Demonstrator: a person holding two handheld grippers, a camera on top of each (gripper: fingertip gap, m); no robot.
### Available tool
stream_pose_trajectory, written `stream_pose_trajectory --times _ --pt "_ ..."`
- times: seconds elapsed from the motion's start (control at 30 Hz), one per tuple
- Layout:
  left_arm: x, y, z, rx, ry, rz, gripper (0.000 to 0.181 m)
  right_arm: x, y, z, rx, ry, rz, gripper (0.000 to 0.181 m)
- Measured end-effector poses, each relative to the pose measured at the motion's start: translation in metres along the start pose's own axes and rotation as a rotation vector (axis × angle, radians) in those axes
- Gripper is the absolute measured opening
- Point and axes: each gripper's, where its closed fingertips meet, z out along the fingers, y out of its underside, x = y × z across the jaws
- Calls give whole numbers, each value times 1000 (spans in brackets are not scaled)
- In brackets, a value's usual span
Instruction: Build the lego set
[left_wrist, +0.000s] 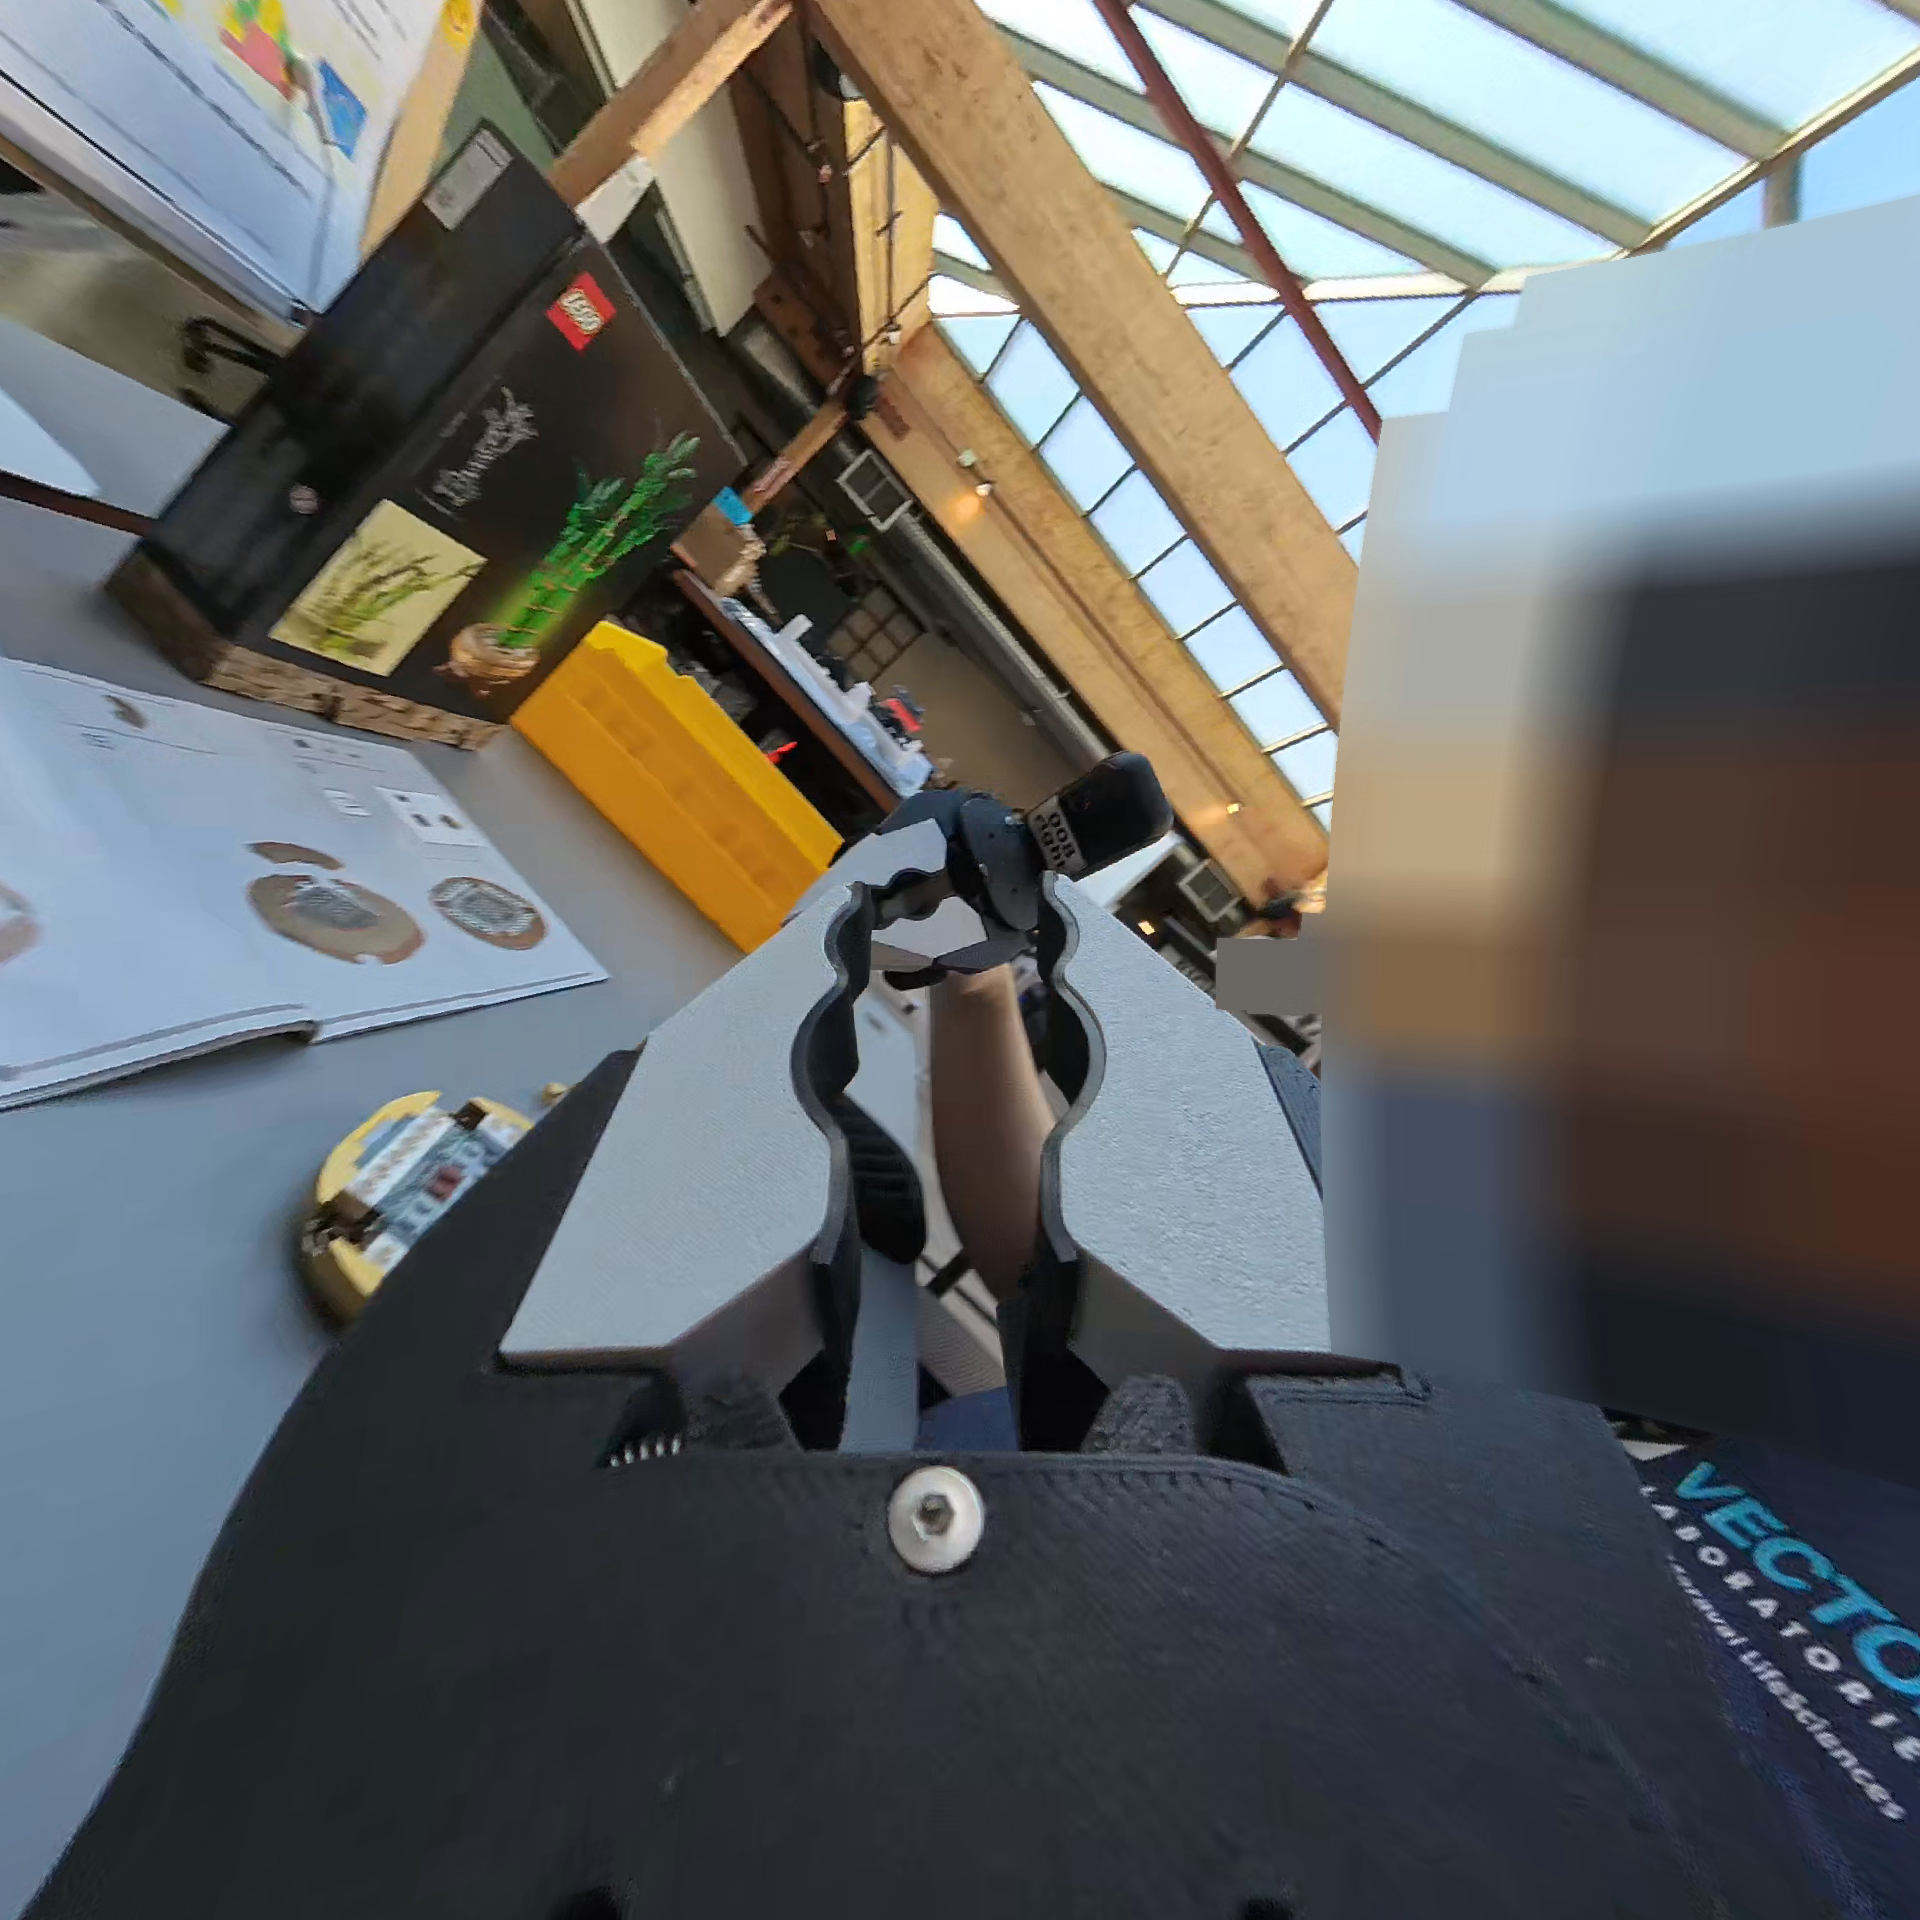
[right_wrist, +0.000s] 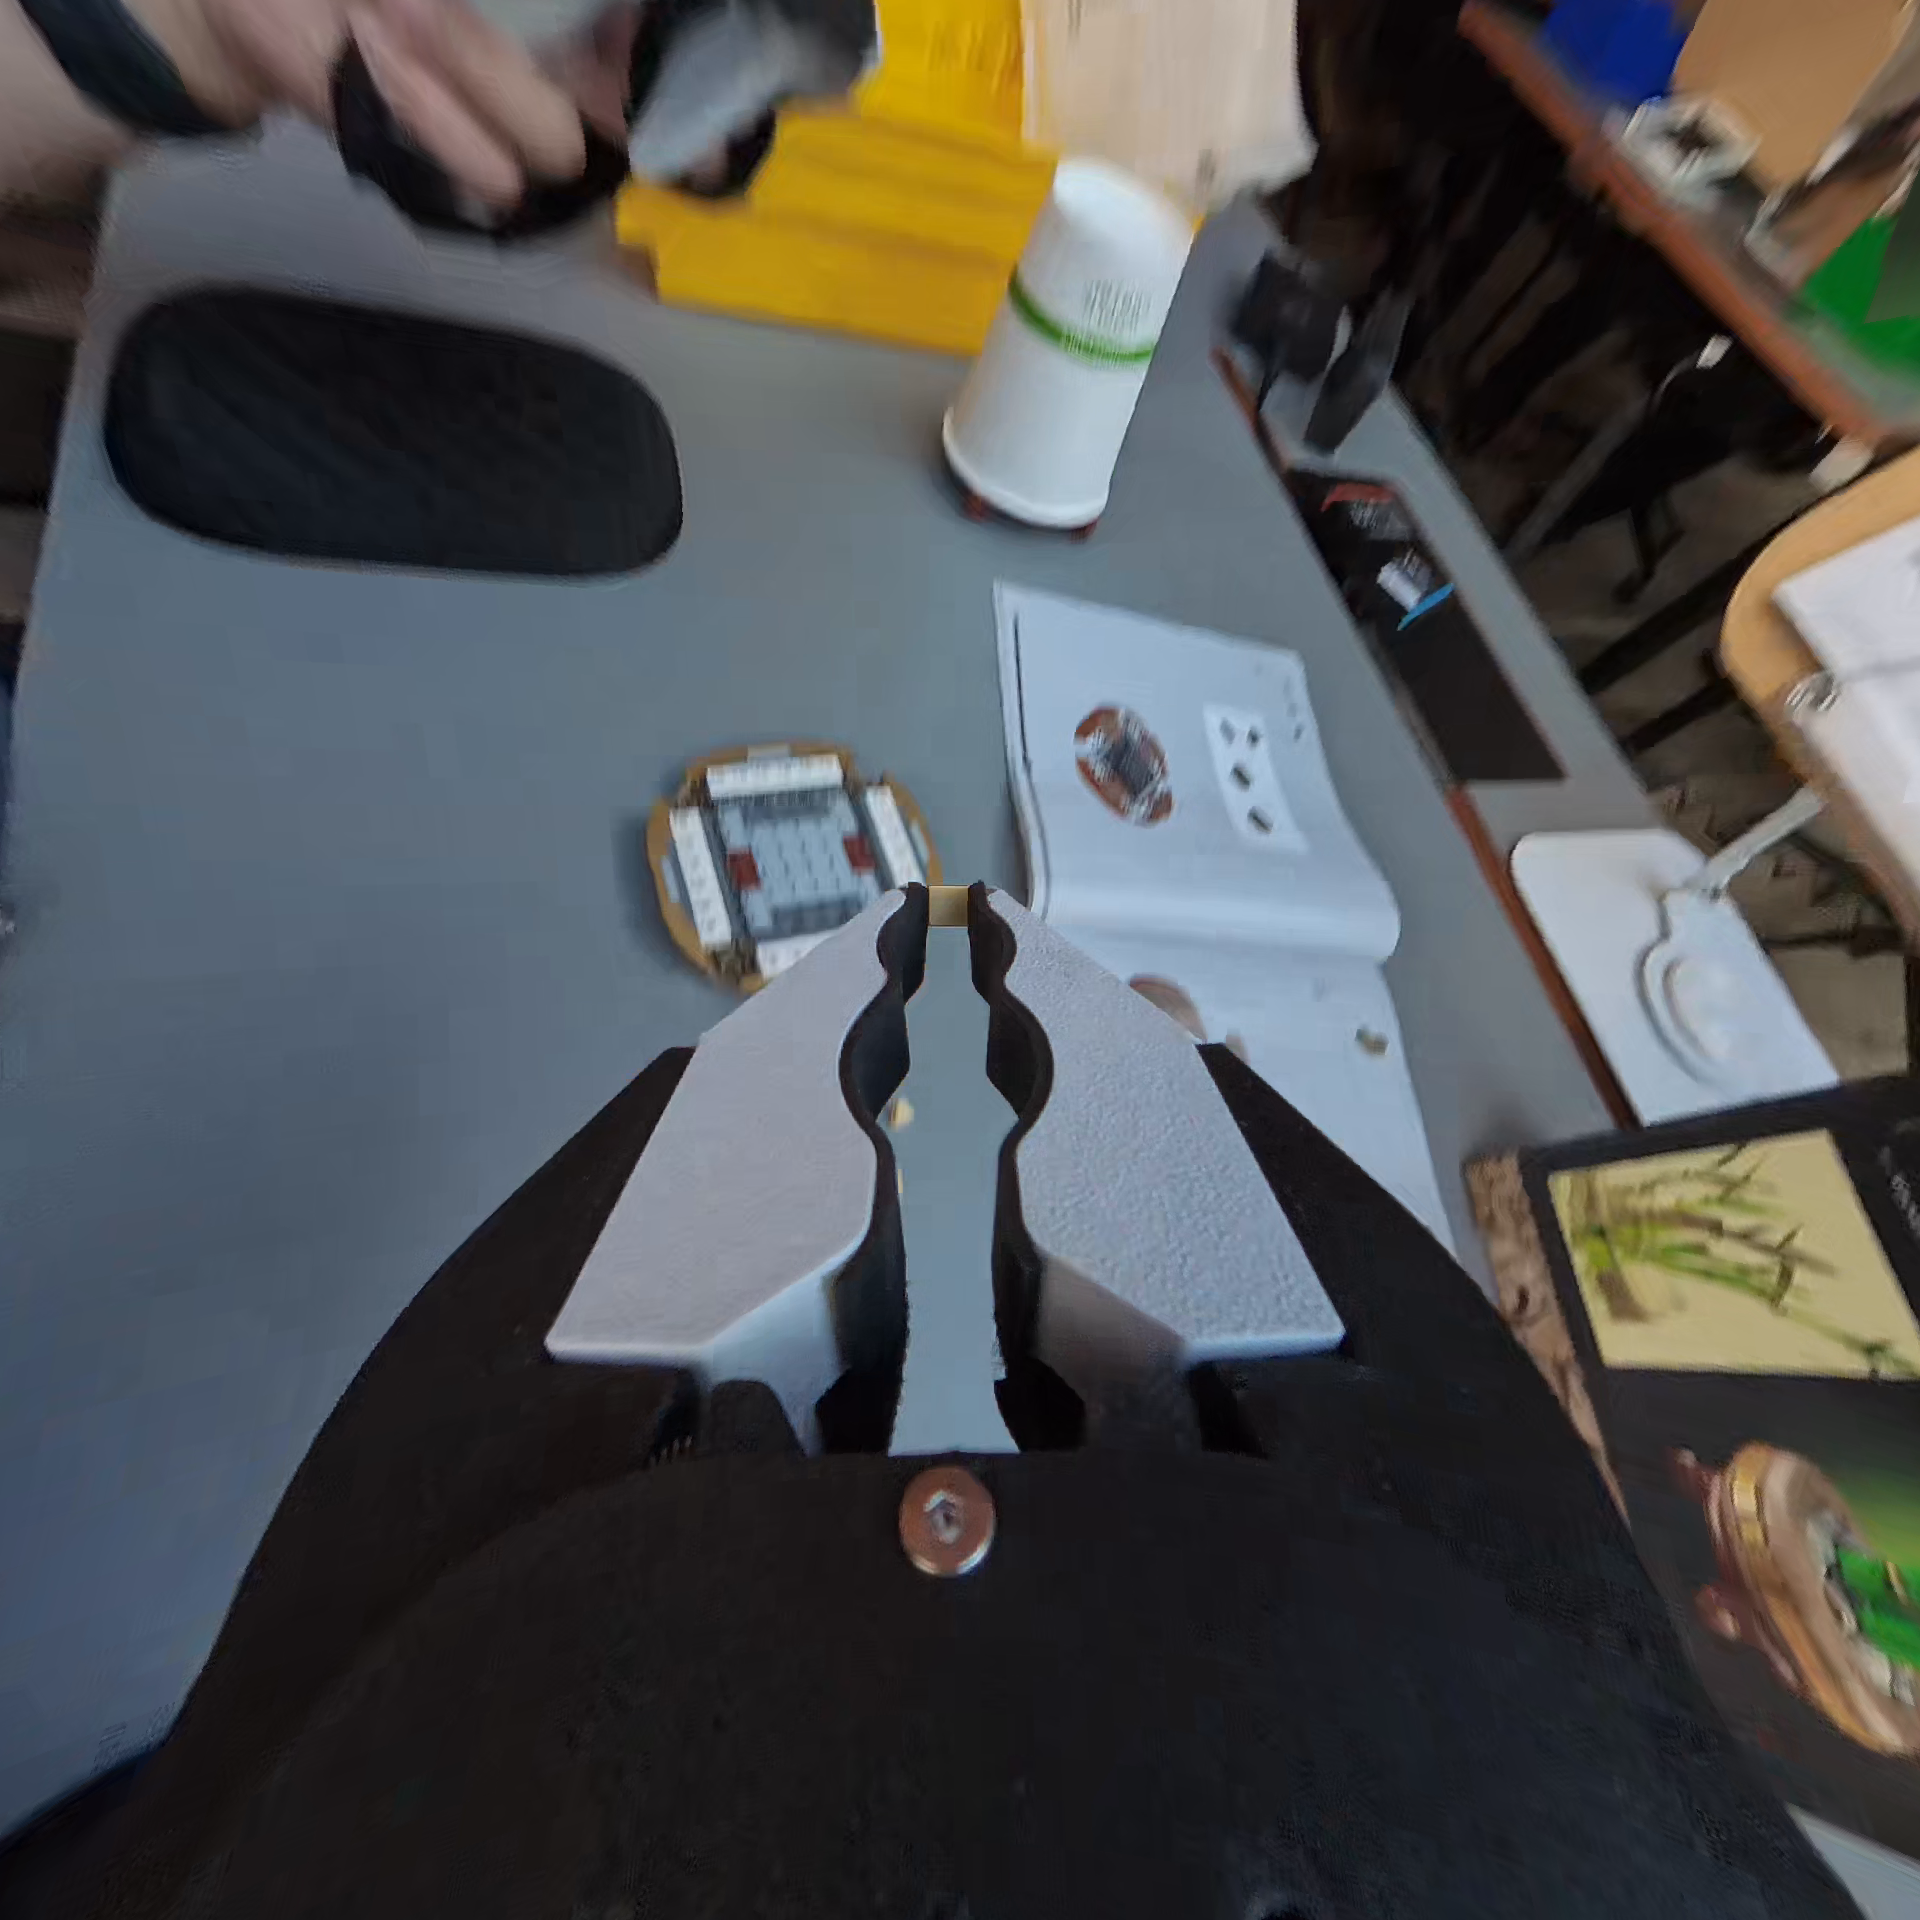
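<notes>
**Tan piece held above round base; left tongs raised and empty**

Setting: a grey table (right_wrist: 343, 831) under a glazed roof with wooden beams. In the right wrist view a yellow bin (right_wrist: 831, 249) sits at 12 o'clock, a white cup (right_wrist: 1070, 343) stands upside down just right of it, and a black oval pad (right_wrist: 384, 436) lies at 10 o'clock. An open instruction booklet (right_wrist: 1195, 790) lies at 2 o'clock from centre. The dark set box (right_wrist: 1745, 1403) fills the 4 o'clock edge.

Right tongs (right_wrist: 947, 906): jaws nearly closed, pinching a small tan piece (right_wrist: 947, 906) at the very tips. The tips sit just beside the 4 o'clock edge of the round base (right_wrist: 790, 852), a tan disc carrying white, grey and red bricks; contact with the base cannot be judged. Another small tan piece (right_wrist: 1374, 1039) lies on the booklet's lower page.

Left tongs (left_wrist: 956, 914): tilted up toward the roof, jaws apart by a moderate gap, nothing between them. In the same view the round base (left_wrist: 416, 1184) lies at 8 o'clock on the table, the booklet (left_wrist: 260, 894) at 9 o'clock, the box (left_wrist: 436, 499) at 10 o'clock. The other tongs (left_wrist: 935, 894) show beyond the tips.
</notes>
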Motion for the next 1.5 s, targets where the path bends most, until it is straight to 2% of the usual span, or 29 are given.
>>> stream_pose_trajectory --times 0.1,0.2,0.3,0.43,0.5,0.6,0.73,0.93,1.03,1.23,1.37,1.5 --pt "-7 9 -13 -72 -129 91 30 -12 62 -9 -249 -46 -8 7" --pt "-17 23 -19 -170 -245 158 31 -24 90 -10 -352 -97 32 7" --pt "-29 42 -16 -291 -352 278 44 -43 79 5 -317 -153 26 7" --pt "-61 84 1 -544 -504 589 74 -65 56 33 -235 -168 -3 6" --pt "-83 97 10 -628 -617 750 91 -69 56 41 -206 -160 16 7" --pt "-105 117 20 -781 -687 943 104 -70 59 45 -161 -124 74 7" --pt "-113 136 37 -899 -626 1131 92 -64 55 35 -74 -61 140 7" --pt "-133 155 39 -1057 -573 1178 91 -61 53 26 5 -9 192 7" --pt "-142 157 34 -1112 -581 1218 83 -61 52 30 27 37 207 7" --pt "-144 167 30 -1148 -542 1129 56 -69 61 42 -17 86 295 7" --pt "-145 165 30 -1128 -544 1081 56 -75 61 47 -33 96 347 7" --pt "-145 165 30 -1130 -547 1077 56 -82 56 57 -65 86 284 7"
